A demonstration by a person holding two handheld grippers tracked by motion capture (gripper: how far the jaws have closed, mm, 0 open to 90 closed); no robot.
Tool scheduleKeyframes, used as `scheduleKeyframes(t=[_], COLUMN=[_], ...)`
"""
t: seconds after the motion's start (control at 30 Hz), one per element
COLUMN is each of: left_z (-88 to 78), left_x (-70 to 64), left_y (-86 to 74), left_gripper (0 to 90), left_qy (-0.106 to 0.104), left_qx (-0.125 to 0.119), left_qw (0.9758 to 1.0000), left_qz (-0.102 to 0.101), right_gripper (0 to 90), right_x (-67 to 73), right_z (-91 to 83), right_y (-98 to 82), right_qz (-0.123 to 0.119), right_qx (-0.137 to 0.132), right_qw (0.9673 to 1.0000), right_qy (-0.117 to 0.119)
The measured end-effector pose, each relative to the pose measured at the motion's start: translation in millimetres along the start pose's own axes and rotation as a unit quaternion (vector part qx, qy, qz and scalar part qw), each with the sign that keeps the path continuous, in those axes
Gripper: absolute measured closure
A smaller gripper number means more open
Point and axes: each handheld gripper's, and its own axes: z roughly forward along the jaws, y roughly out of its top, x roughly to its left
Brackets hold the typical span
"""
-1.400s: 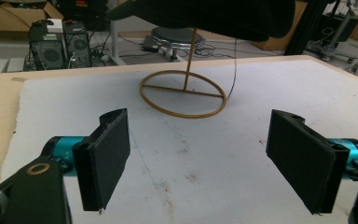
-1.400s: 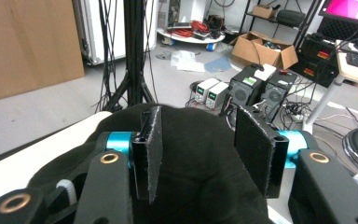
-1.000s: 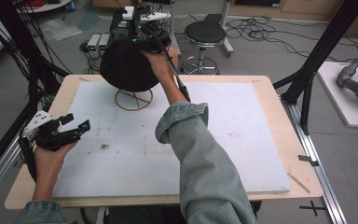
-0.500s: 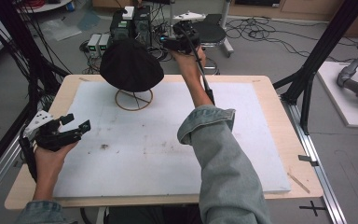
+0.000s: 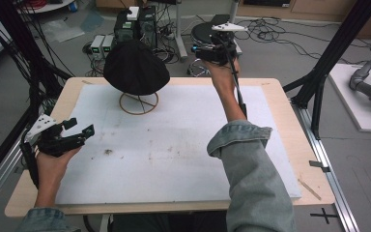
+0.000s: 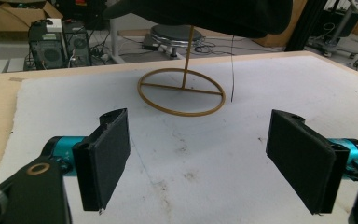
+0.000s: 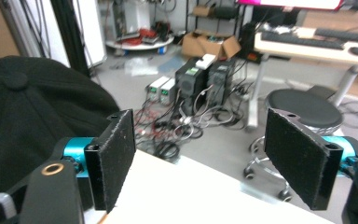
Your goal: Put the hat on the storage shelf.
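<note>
Since the black cap sits on its wire stand at eleven o'clock, our right gripper, jaws just opening, hovers released; left gripper waits released.

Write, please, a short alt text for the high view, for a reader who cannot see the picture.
A black cap sits on a wire stand at the far side of a white mat on a wooden table. The right gripper, jaws just opening and empty, is raised to the cap's right; the left gripper hovers open over the mat's left edge.
</note>
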Motion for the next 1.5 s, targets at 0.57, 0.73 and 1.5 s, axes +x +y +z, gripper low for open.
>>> scheduleKeyframes(t=[0.57, 0.73, 1.5], left_z=[1.4, 1.5, 6.5], left_x=[0.4, -1.2, -3.5], left_y=[-0.6, 0.3, -2.6], left_gripper=[21.9, 21.9, 21.9], left_qy=[0.002, 0.001, 0.001], left_qx=[0.004, 0.002, 0.008], left_qw=[1.0000, 1.0000, 1.0000], left_qz=[0.000, 0.001, 0.001], right_gripper=[13.6, 13.6, 13.1], right_x=[-39.6, -37.3, -41.8], right_z=[-55.3, -66.6, -129.2], right_y=[-24.8, -22.2, -110.4], right_qz=[0.016, 0.017, 0.036], right_qx=[0.034, 0.039, -0.009], right_qw=[0.9992, 0.9990, 0.9990], right_qy=[-0.013, -0.011, -0.026])
